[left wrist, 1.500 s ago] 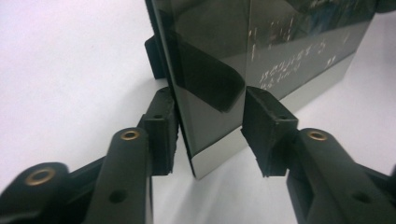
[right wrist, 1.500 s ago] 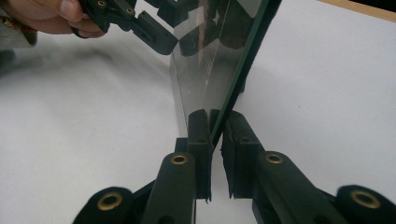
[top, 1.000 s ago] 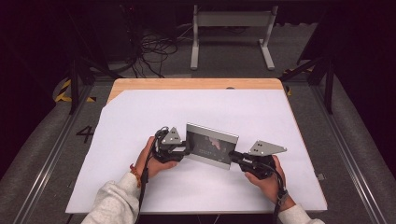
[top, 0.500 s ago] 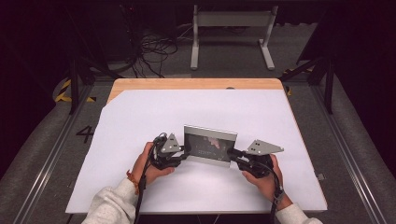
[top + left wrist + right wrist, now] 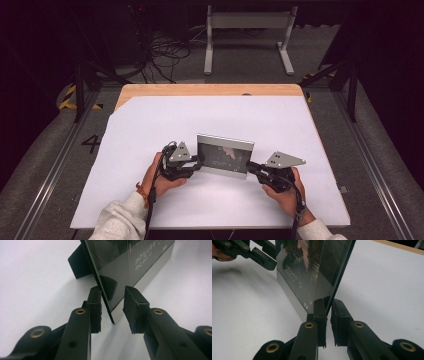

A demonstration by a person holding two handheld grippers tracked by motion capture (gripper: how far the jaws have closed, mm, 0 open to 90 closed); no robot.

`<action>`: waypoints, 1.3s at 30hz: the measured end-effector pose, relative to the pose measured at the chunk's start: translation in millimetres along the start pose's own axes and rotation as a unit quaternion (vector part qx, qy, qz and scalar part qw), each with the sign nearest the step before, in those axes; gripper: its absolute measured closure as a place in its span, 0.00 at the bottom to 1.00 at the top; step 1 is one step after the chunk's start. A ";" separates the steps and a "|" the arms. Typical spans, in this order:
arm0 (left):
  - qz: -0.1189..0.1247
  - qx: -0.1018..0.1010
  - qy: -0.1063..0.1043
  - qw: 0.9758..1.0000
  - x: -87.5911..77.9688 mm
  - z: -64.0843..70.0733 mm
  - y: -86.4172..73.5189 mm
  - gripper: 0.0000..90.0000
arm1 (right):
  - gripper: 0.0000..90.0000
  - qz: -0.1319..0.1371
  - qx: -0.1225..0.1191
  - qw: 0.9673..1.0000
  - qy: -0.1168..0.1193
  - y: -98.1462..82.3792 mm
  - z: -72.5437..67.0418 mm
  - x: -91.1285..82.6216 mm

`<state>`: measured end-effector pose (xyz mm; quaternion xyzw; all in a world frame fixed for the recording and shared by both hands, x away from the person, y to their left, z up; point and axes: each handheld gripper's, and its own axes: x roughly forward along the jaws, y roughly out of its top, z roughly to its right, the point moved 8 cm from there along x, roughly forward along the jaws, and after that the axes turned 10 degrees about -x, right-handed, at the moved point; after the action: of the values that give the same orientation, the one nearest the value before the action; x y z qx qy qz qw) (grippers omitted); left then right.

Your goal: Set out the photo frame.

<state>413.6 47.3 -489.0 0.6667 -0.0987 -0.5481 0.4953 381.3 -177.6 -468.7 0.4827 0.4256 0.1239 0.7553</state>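
Standing silver-edged glass picture frame (image 5: 224, 155), mid-worktop (image 5: 150, 125), flanked at both ends. Right gripper (image 5: 327, 306) jaws narrow, pinching frame's right edge; left gripper (image 5: 113, 303) jaws wider, straddling left edge, one pad touching, just been closing. Next, judged: firm both grips, lift evenly.

One picture frame (image 5: 225, 155) stands between the two sets of fingers. Two grippers are at work, the left gripper (image 5: 196, 164) at one end of the frame and the right gripper (image 5: 251, 167) at the other, each with two black fingers (image 5: 96, 308). Two hands, left hand (image 5: 161, 176) and right hand (image 5: 286, 192), hold them. One white sheet (image 5: 150, 125) covers one wooden tabletop (image 5: 210, 90) beneath the fingers. One metal stand (image 5: 247, 30) sits far beyond them.
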 end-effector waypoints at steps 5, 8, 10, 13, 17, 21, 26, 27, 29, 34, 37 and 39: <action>-0.002 0.003 -0.001 1.000 -2.3 1.3 -2.0 0.78 | 0.91 0.000 0.000 1.000 -0.004 0.4 1.0 1.8; -0.004 0.003 0.000 1.000 -3.4 1.9 -3.0 0.79 | 0.91 0.000 0.001 1.000 -0.005 0.9 1.1 3.0; -0.004 0.005 0.000 1.000 -3.6 1.8 -3.0 0.79 | 0.91 0.000 0.002 1.000 -0.005 0.9 1.4 3.3; -0.006 0.007 0.000 1.000 -4.8 2.2 -3.9 0.80 | 0.90 -0.001 0.001 1.000 -0.005 1.1 1.6 4.0; -0.009 0.009 0.001 1.000 -6.7 2.9 -5.2 0.81 | 0.90 -0.002 0.002 1.000 -0.006 1.7 2.4 6.1; -0.010 0.011 0.001 1.000 -7.7 3.3 -6.2 0.82 | 0.90 -0.004 0.000 1.000 -0.006 1.6 3.2 8.4; -0.011 0.012 0.003 1.000 -7.9 3.8 -6.8 0.82 | 0.89 -0.004 0.000 1.000 -0.007 2.0 3.6 9.3; -0.011 0.012 0.003 1.000 -7.8 3.8 -6.7 0.82 | 0.89 -0.004 0.000 1.000 -0.006 1.9 3.7 9.3; -0.011 0.013 0.003 1.000 -7.7 3.6 -6.9 0.82 | 0.89 -0.003 0.001 1.000 -0.005 1.9 3.6 9.4; -0.016 0.016 0.005 1.000 -6.3 4.0 -8.5 0.82 | 0.89 -0.004 0.000 1.000 -0.006 1.6 3.6 9.3; -0.017 0.015 0.005 1.000 -6.5 4.0 -8.7 0.82 | 0.89 -0.005 0.000 1.000 -0.007 1.7 3.5 9.4; -0.015 0.015 0.005 1.000 -6.3 4.2 -8.5 0.82 | 0.89 -0.005 0.000 1.000 -0.007 1.8 3.5 9.5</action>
<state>404.3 53.4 -491.2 0.6782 -0.0944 -0.5510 0.4770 390.1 -173.2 -471.6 0.4815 0.4229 0.1169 0.7588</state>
